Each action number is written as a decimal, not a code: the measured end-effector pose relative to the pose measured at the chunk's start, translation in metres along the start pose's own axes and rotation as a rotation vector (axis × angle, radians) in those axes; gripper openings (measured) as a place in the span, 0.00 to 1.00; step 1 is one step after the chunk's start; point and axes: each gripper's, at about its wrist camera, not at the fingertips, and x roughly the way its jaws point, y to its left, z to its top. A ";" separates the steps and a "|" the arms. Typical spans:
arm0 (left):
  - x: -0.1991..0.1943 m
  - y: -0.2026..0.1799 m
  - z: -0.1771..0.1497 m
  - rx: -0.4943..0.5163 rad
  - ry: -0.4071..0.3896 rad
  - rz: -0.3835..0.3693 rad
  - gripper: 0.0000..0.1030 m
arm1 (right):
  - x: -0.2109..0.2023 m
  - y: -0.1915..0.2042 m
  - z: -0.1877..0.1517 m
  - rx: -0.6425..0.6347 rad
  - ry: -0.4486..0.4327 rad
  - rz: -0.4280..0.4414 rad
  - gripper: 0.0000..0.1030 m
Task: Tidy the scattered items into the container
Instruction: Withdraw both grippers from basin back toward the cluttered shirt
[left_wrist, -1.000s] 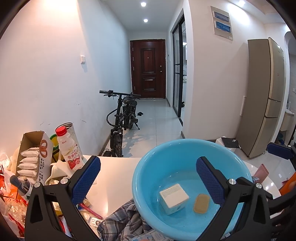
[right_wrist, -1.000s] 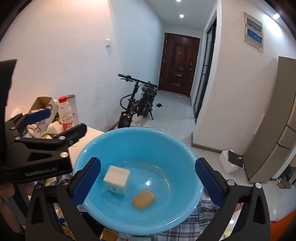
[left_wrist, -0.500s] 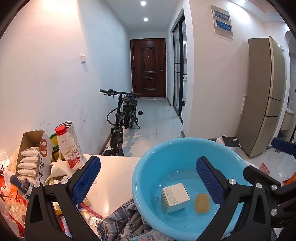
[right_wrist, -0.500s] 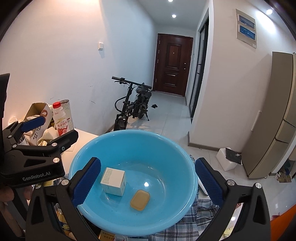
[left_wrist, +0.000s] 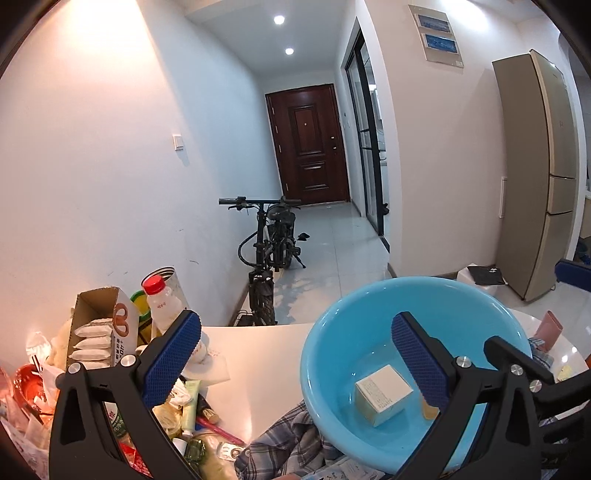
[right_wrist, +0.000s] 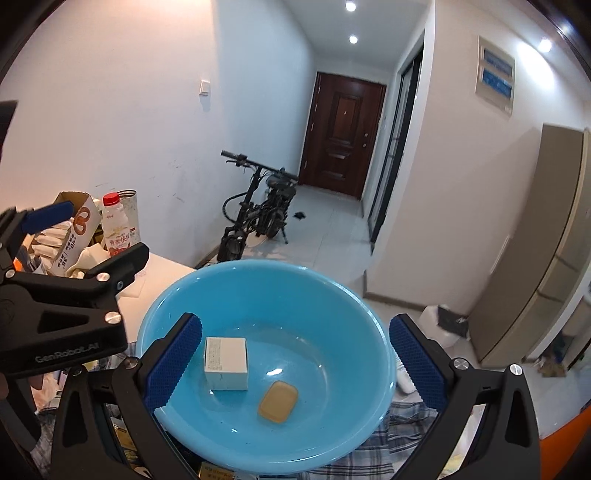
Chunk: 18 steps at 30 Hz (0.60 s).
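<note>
A light blue basin sits on the white table. Inside it lie a small white box and a tan soap bar, the bar partly hidden by a finger in the left wrist view. My right gripper hangs open over the basin with nothing between its fingers. My left gripper is open and empty, above the table between the basin and a pile of scattered items; it shows at the left of the right wrist view.
At the table's left stand a cardboard snack box, a red-capped drink bottle and a tin can. A plaid cloth lies under the basin's front. A bicycle leans by the hallway wall; a fridge stands right.
My right gripper has drifted left and slightly back over the basin. The left gripper has shifted a little left. The white box has turned slightly inside the basin.
</note>
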 end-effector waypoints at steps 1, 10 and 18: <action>0.001 0.001 0.000 -0.007 0.004 -0.010 1.00 | -0.002 0.000 0.000 -0.003 -0.005 -0.009 1.00; 0.004 0.001 0.000 -0.020 0.022 -0.039 1.00 | -0.006 0.010 0.001 -0.029 -0.007 -0.001 1.00; -0.005 0.000 0.003 -0.047 0.027 -0.111 1.00 | -0.015 0.000 0.002 -0.031 -0.003 0.028 1.00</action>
